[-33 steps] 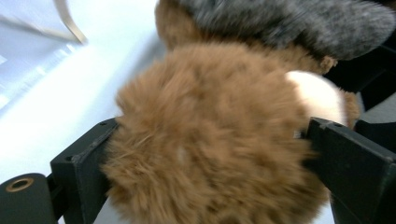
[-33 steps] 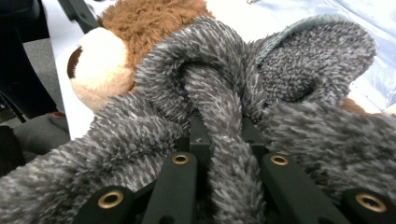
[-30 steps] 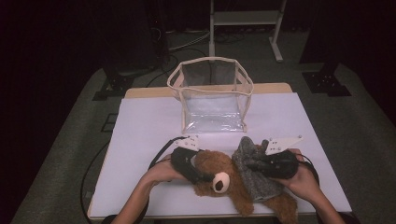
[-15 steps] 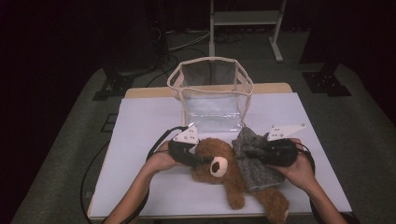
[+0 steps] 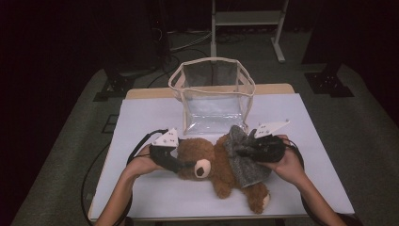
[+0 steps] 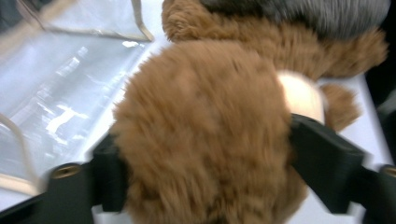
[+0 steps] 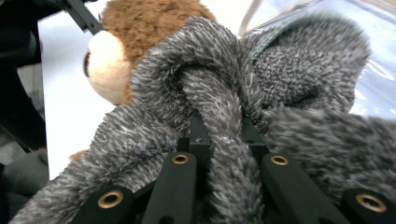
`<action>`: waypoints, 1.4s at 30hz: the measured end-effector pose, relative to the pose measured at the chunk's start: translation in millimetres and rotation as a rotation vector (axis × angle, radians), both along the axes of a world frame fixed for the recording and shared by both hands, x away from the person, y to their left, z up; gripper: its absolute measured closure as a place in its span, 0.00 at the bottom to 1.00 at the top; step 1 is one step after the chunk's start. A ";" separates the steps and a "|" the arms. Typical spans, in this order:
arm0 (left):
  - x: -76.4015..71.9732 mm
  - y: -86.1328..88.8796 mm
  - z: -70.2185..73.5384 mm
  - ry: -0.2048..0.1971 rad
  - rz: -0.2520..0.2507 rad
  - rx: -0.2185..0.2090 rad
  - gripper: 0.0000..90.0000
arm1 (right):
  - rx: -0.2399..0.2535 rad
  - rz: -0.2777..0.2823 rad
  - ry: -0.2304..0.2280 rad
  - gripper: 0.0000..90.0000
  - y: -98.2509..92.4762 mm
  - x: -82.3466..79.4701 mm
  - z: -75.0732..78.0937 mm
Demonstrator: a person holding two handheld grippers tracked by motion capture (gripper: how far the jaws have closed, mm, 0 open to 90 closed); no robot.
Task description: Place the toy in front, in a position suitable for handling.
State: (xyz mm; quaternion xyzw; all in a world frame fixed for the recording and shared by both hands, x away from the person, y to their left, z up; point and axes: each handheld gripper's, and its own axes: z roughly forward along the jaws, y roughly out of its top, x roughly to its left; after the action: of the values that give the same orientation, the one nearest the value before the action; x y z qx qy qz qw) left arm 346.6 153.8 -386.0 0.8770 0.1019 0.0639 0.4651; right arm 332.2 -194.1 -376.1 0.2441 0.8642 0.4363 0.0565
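Note:
A brown teddy bear (image 5: 207, 162) in a grey knitted sweater (image 5: 247, 165) lies on its back on the white table cover, just in front of a clear plastic bag (image 5: 214, 94). My left gripper (image 5: 186, 165) holds the bear's head (image 6: 201, 130). Its jaws have just been opening, and both still press into the fur at the head's sides. My right gripper (image 5: 242, 151) is shut on a bunched fold of the sweater (image 7: 219, 126) at the bear's chest. The bear's pale snout (image 7: 102, 65) shows beyond that fold.
The open-topped clear bag with beige trim stands upright at the table's middle back. The white cover (image 5: 141, 113) is bare to the left and right of the bear. Black cables trail from both grippers. A metal stand (image 5: 244, 19) sits on the floor behind the table.
Both hands have carried the bear away from the front edge toward the bag. The bear's upper body now lies closer to the bag's base.

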 end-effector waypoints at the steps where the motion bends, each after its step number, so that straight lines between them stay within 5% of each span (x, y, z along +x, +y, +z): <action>1: 0.6 2.0 0.2 0.009 0.006 -0.029 0.21 | -0.010 0.010 -0.012 0.89 3.4 -4.6 -1.1; 5: 3.3 -1.4 4.0 0.045 0.012 -0.071 0.22 | -0.033 0.003 -0.049 0.89 5.5 -17.4 -1.2; 9: 1.5 -10.8 -2.2 0.017 0.013 -0.052 0.41 | -0.040 -0.001 -0.043 0.89 1.3 -18.0 3.5; 12: -4.4 -11.6 -3.7 -0.018 0.002 -0.038 0.47 | -0.017 0.014 -0.045 0.89 -1.0 -17.7 23.6; 14: -6.3 -12.3 -3.2 -0.034 -0.002 -0.036 0.48 | -0.020 0.019 -0.086 0.89 4.3 -18.2 42.2; 19: -13.4 -15.2 -0.3 -0.086 -0.034 -0.002 0.48 | -0.125 0.077 -0.145 0.89 45.3 -9.6 68.7; 22: -17.6 -13.4 -0.9 -0.104 -0.041 0.004 0.49 | -0.201 0.108 -0.131 0.88 68.0 2.8 60.7; 25: -17.6 -11.3 -3.0 -0.098 -0.037 -0.003 0.49 | -0.261 0.102 -0.063 0.88 71.7 16.8 39.4; 27: -15.6 -11.0 -4.7 -0.089 -0.038 -0.013 0.50 | -0.208 0.091 -0.005 0.88 64.0 22.2 31.6; 28: -15.6 -11.0 -4.7 -0.089 -0.038 -0.013 0.50 | -0.208 0.091 -0.005 0.88 64.0 22.2 31.6; 29: -15.4 -11.2 -4.9 -0.086 -0.036 -0.016 0.50 | -0.147 0.095 0.011 0.88 59.3 21.4 36.1; 31: -15.2 -11.3 -5.2 -0.082 -0.035 -0.018 0.50 | -0.109 0.118 0.010 0.88 63.1 19.5 44.2; 33: -16.4 -11.2 -5.1 -0.084 -0.032 -0.015 0.50 | -0.109 0.147 -0.006 0.88 73.7 18.5 48.7; 37: -18.9 -9.8 -5.0 -0.088 -0.024 -0.006 0.50 | -0.226 0.153 -0.026 0.88 81.8 17.7 40.0; 42: -17.9 -8.9 -5.6 -0.077 -0.027 -0.013 0.50 | -0.142 0.052 -0.016 0.88 30.7 12.6 42.0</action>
State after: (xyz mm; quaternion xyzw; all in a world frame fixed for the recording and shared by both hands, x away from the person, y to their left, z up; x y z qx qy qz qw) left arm 328.7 144.8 -391.6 0.8723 0.0722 0.0907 0.4750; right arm 344.8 -163.3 -334.1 0.2134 0.8986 0.3770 0.0691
